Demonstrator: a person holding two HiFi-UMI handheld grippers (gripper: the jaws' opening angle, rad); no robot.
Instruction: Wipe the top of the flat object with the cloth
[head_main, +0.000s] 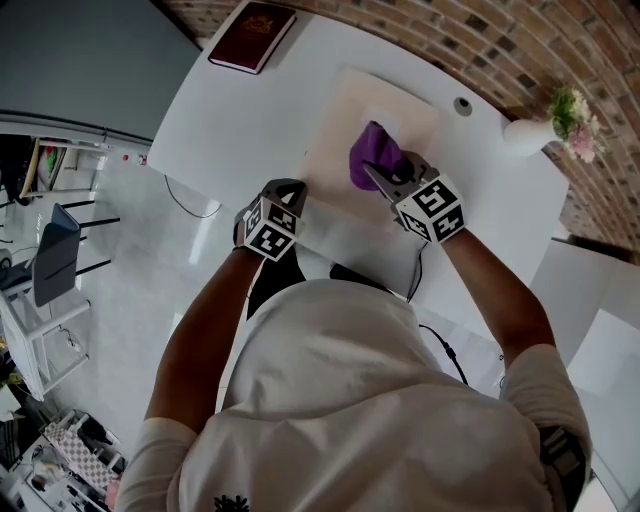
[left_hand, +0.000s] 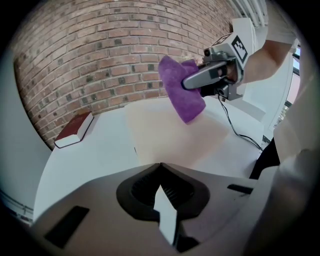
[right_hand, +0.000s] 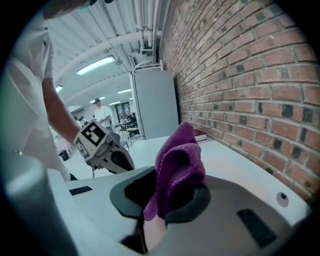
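Note:
A beige flat board lies on the white table. My right gripper is shut on a crumpled purple cloth, which hangs over the board's middle; from the left gripper view the cloth looks just above the board. In the right gripper view the cloth bulges up out of the jaws. My left gripper is shut, its tip at the board's near left edge. I cannot tell whether it touches the board.
A maroon book lies at the table's far left corner. A white vase with flowers and a small round fitting sit by the brick wall. A black cable runs off the near right edge.

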